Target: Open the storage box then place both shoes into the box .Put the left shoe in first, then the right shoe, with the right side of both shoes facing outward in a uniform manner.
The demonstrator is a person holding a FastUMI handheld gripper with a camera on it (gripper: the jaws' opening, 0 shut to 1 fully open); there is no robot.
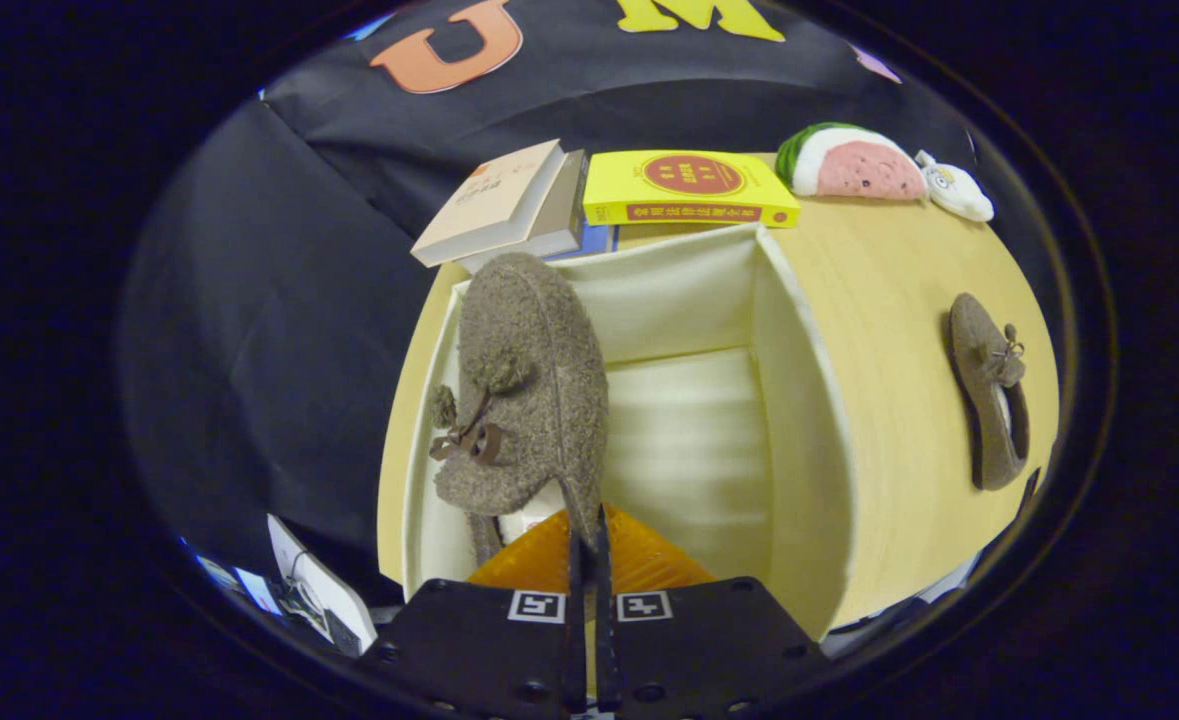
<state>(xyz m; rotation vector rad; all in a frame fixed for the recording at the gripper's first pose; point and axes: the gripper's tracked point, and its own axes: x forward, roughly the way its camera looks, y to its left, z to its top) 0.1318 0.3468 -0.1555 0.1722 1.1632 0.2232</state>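
Observation:
My gripper point(587, 540) is shut on the edge of a fuzzy brown shoe point(524, 385) with a bow and pompoms. That shoe hangs toe away from me over the left part of the open cream storage box point(794, 380), whose inside is bare. A second matching brown shoe point(991, 390) lies on the wooden table point(899, 290) to the right of the box, well apart from the fingers.
Beyond the box lie a beige book point(494, 200) and a yellow book point(689, 187). A watermelon-shaped plush point(854, 160) and a small white toy point(957, 190) sit at the table's far right. Papers point(319, 595) rest below the table's left edge.

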